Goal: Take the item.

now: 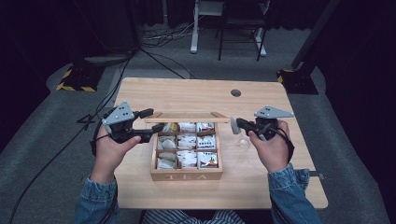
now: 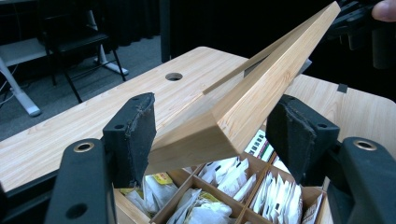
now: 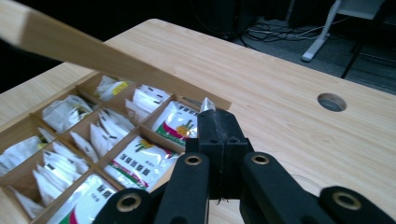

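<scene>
Lid (image 2: 261, 98) corner is clamped between left gripper (image 2: 219, 135) jaws, raised over tea box (image 1: 187, 175). Right gripper (image 3: 218, 126) jaws are pinched on tea bag (image 3: 207, 104) tip, beside box. Lid should be kept high w/ bag drawn clear.

- A light wooden table (image 1: 261, 100) fills the middle of the frame, with a round hole (image 1: 236, 93) toward its upper right.
- A wooden tea box (image 1: 186, 175) sits at centre, its compartments packed with tea bags (image 1: 187, 141).
- The box's lid (image 1: 187, 119) stands raised along the box's upper edge.
- The left gripper (image 1: 158, 128), centre left, reaches the lid's left end.
- The right gripper (image 1: 235, 125), centre right, holds a small pale packet (image 1: 235, 129) just right of the box.
</scene>
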{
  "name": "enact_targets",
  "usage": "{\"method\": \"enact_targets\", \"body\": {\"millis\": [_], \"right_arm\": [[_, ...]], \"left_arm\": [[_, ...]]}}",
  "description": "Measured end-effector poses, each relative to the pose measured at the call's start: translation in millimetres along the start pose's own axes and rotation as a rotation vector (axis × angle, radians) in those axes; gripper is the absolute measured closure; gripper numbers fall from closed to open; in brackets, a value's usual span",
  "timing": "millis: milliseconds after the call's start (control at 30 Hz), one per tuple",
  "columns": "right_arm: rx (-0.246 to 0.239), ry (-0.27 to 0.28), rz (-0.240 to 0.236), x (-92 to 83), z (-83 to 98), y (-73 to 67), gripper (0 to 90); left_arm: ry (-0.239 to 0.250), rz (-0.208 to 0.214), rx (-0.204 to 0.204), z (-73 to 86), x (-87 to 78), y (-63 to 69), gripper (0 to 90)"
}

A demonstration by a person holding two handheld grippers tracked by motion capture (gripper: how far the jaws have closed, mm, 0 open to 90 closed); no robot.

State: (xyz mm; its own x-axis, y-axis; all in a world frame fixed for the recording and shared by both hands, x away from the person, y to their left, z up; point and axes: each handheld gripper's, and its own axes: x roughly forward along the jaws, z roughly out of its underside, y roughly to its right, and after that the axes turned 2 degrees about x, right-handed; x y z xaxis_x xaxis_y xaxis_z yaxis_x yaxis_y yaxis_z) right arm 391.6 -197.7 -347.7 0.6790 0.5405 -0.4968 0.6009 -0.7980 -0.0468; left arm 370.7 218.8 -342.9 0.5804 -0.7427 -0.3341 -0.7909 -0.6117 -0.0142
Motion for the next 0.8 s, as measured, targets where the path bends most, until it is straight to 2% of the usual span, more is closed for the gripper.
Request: {"method": "enact_targets", "body": {"millis": [467,800], "right_arm": [[0.051,0.010,0.082,1.6,10.7,32.4,90.0],[0.068,0.007,0.125,7.4,22.9,46.3,90.0]], "left_arm": [[-0.001,0.000,0.000,0.0,0.0,0.1,34.2],[-0.003,0.003,-0.002,0.1,-0.1,0.3,34.1]]}}
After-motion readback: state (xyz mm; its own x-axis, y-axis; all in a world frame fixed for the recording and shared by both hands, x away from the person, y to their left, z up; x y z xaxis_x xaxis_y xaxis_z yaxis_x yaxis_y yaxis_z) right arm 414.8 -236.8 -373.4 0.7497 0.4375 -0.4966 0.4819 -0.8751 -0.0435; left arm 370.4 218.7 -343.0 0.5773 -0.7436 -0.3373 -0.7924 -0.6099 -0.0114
